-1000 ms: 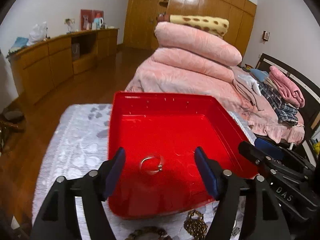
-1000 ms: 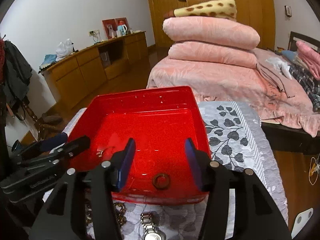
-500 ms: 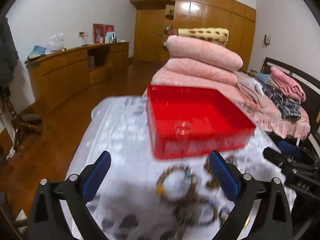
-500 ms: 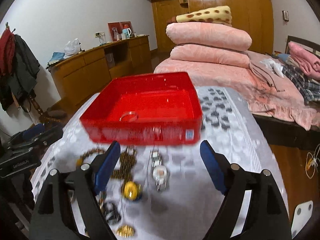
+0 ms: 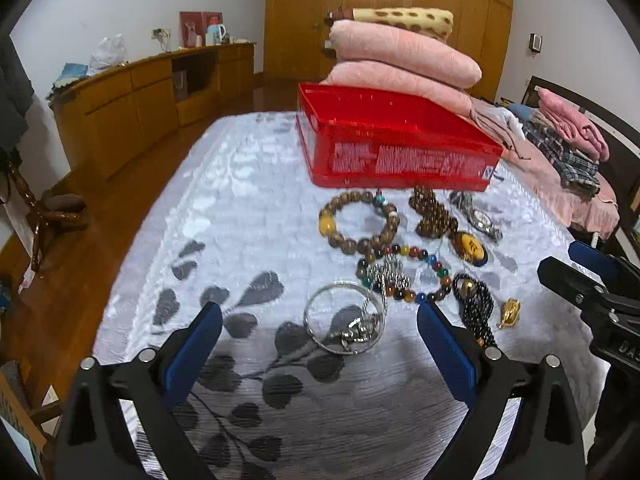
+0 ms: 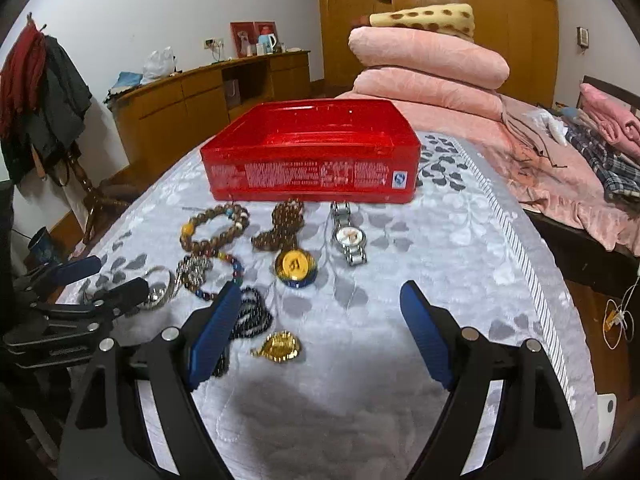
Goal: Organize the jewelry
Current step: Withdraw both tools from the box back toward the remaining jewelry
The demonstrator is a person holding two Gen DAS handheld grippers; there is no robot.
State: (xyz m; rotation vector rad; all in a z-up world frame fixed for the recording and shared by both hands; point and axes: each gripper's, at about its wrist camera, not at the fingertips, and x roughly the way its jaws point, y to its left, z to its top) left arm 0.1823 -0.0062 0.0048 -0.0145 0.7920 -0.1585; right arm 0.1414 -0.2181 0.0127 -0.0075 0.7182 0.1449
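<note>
A red tray [image 5: 400,152] [image 6: 312,168] stands at the far side of the table. Jewelry lies in front of it: a brown bead bracelet [image 5: 360,220] [image 6: 214,228], a multicolour bead bracelet [image 5: 404,276], a silver bangle [image 5: 344,322] [image 6: 160,288], a watch [image 6: 349,236] [image 5: 478,218], a yellow pendant [image 6: 296,266] [image 5: 468,248], black beads [image 6: 250,316] [image 5: 476,304] and a gold charm [image 6: 280,346] [image 5: 509,312]. My left gripper [image 5: 318,340] is open and empty, just short of the silver bangle. My right gripper [image 6: 316,328] is open and empty, with the gold charm between its fingers.
The table has a grey leaf-pattern cloth [image 6: 440,240]. A bed with stacked pink quilts [image 6: 428,60] lies behind and to the right. A wooden cabinet [image 5: 132,100] runs along the left wall. The floor drops off at the left table edge.
Both grippers have pulled back from over the red tray and lowered toward the near side of the table. Both jaws have opened wider. The loose jewelry has come into view.
</note>
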